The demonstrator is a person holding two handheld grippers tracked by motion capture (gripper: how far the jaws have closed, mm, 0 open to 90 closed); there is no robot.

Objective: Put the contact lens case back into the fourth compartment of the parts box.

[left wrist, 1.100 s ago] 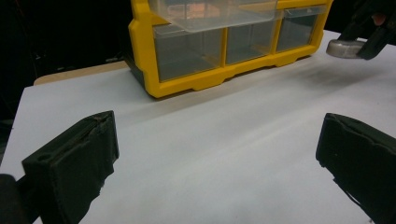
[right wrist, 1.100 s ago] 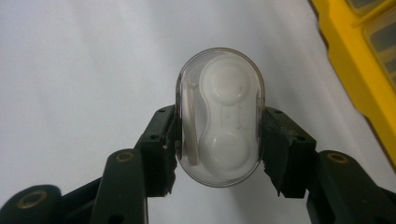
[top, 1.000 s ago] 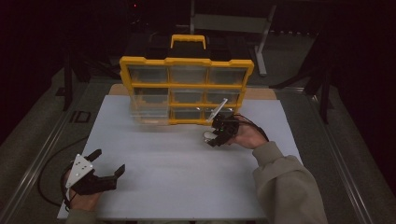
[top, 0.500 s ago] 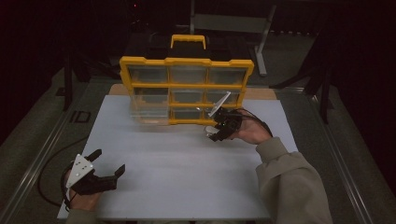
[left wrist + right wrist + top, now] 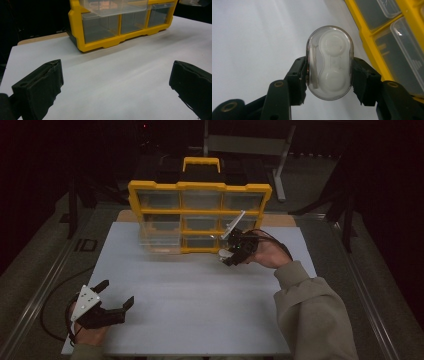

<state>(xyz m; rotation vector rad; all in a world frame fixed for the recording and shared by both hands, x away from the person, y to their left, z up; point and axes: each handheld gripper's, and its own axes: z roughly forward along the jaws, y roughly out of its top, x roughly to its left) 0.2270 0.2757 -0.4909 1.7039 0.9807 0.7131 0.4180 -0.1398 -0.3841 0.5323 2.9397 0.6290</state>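
Observation:
A yellow drawer organizer (image 5: 200, 187) with clear drawers stands at the back of the white table (image 5: 200, 300). One clear drawer (image 5: 160, 236) on its left side is pulled out. My right gripper (image 5: 226, 256) hovers just in front of the organizer's lower middle drawers, shut on a small clear oval case (image 5: 329, 62) with a white two-lobed insert; the jaws press its two sides. My left gripper (image 5: 116, 295) rests open near the table's front left, its jaws wide apart with nothing between them. The organizer (image 5: 120, 25) lies ahead of it.
A black box with a yellow handle (image 5: 201, 163) sits behind the organizer. A metal rail (image 5: 45, 285) runs along the table's left side, and a cable (image 5: 50, 305) trails from the left gripper. Bare white surface spans the table's middle.
My right gripper with the clear case has drifted slightly up and toward the organizer. The left gripper has stayed in place.

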